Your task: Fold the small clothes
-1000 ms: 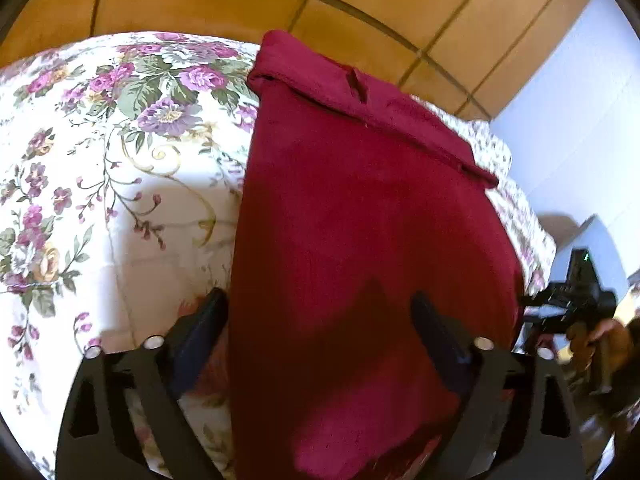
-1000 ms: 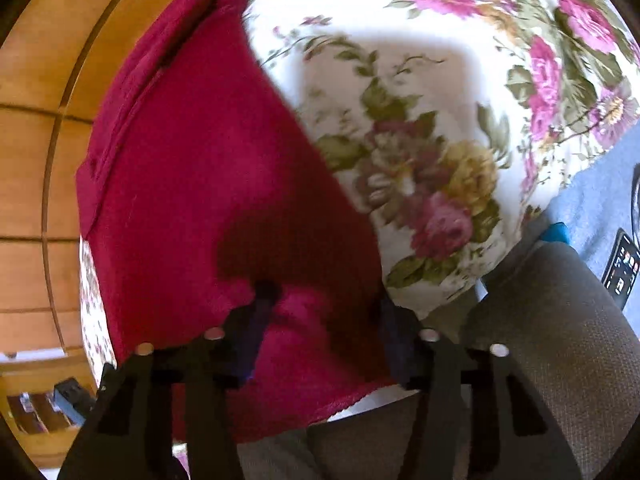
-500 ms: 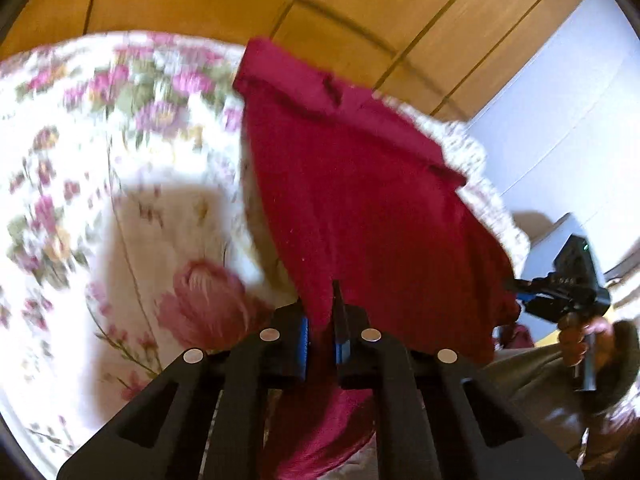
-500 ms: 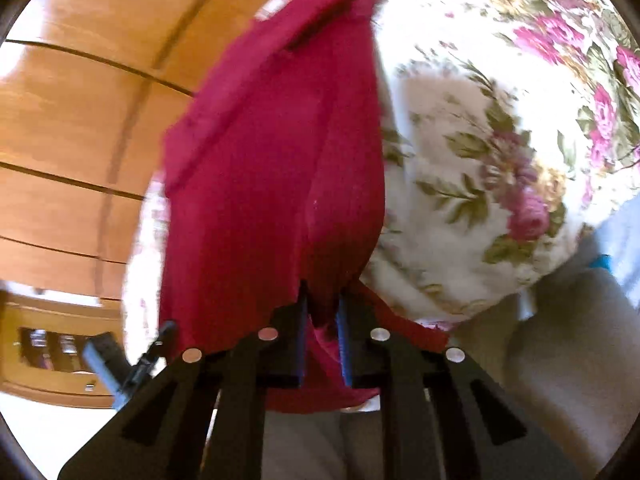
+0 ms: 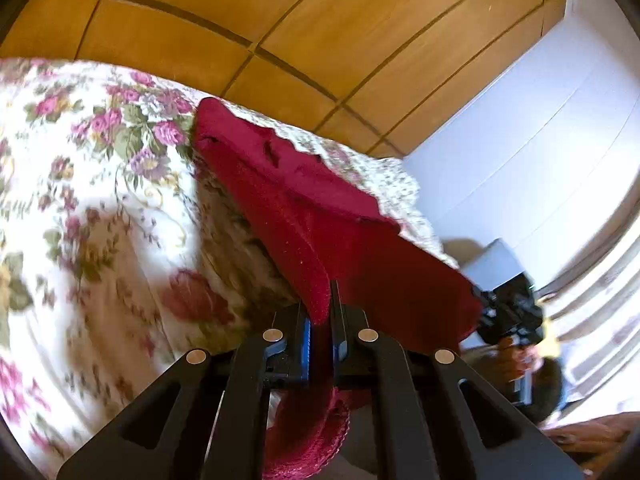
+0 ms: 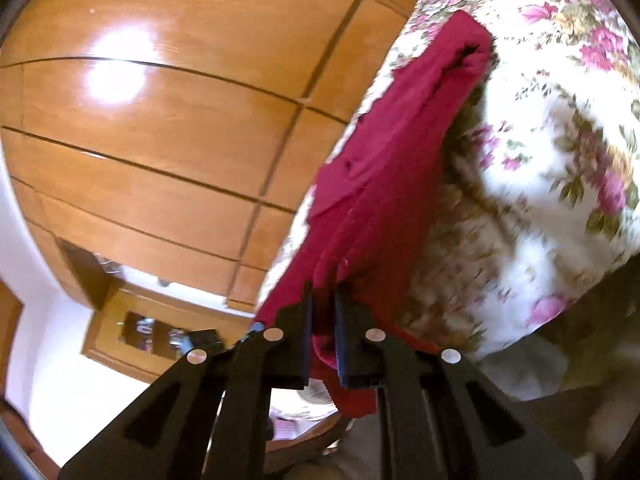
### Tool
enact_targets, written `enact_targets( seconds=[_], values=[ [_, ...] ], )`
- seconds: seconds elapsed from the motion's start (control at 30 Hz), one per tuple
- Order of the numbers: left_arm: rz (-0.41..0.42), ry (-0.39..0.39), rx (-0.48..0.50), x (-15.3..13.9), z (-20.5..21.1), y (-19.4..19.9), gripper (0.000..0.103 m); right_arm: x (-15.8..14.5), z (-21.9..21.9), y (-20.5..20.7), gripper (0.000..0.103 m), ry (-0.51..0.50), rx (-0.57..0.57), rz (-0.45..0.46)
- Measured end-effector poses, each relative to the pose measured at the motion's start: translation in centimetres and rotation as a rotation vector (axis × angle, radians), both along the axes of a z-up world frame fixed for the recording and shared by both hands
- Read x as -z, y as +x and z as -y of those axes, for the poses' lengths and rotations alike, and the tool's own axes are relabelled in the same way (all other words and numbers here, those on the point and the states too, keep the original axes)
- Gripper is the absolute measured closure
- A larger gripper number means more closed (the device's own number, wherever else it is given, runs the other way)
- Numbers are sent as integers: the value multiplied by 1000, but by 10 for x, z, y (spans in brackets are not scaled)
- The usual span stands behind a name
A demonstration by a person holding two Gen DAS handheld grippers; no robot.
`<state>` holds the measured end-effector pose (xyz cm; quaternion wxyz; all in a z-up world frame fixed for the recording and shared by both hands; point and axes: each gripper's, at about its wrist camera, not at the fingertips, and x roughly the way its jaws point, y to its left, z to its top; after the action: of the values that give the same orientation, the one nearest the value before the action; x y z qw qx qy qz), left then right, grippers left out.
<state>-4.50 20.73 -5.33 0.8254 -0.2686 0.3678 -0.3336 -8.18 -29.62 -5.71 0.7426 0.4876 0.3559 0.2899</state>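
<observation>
A dark red garment [image 5: 320, 208] lies partly on the floral bedspread [image 5: 80, 200], its near edge raised off it. My left gripper [image 5: 320, 316] is shut on its near edge, with cloth hanging below the jaws. In the right wrist view the same red garment [image 6: 392, 152] stretches from the bed to my right gripper [image 6: 323, 308], which is shut on its other near corner. The right gripper [image 5: 508, 316] also shows in the left wrist view, at the garment's far right corner.
Wooden wardrobe panels [image 5: 280, 20] stand behind the bed. A white wall [image 5: 540, 140] is at the right. In the right wrist view, a wooden shelf unit [image 6: 152, 332] sits low at the left, and the floral bedspread [image 6: 560, 120] fills the right.
Both grippers went from open around the garment's near edge to shut on it. They have then lifted the edge up off the bed, and the views tilted upward.
</observation>
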Motion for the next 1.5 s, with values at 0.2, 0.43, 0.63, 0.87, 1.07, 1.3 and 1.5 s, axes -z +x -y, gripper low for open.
enact_targets(
  seconds=[0.2, 0.43, 0.63, 0.87, 1.07, 1.3, 1.5],
  values=[
    [-50, -101, 28, -4, -29, -33, 97, -4, -3, -51, 95, 200, 12, 53],
    [-167, -294, -19, 13, -39, 2, 97, 3, 21, -21, 95, 292, 130, 1],
    [-192, -327, -46, 19, -39, 33, 97, 6, 42, 30, 95, 288, 212, -68],
    [-204, -316, -68, 16, -36, 79, 97, 12, 63, 88, 94, 203, 271, -183],
    [-280, -254, -94, 27, -14, 150, 97, 25, 72, 160, 94, 64, 273, -300],
    [-470, -198, -133, 67, 11, 220, 44, 72, 81, 224, 79, -35, 254, -391],
    [-505, -419, -179, 76, 7, 241, 21, 77, 115, 232, 51, 21, 356, -344]
  ],
)
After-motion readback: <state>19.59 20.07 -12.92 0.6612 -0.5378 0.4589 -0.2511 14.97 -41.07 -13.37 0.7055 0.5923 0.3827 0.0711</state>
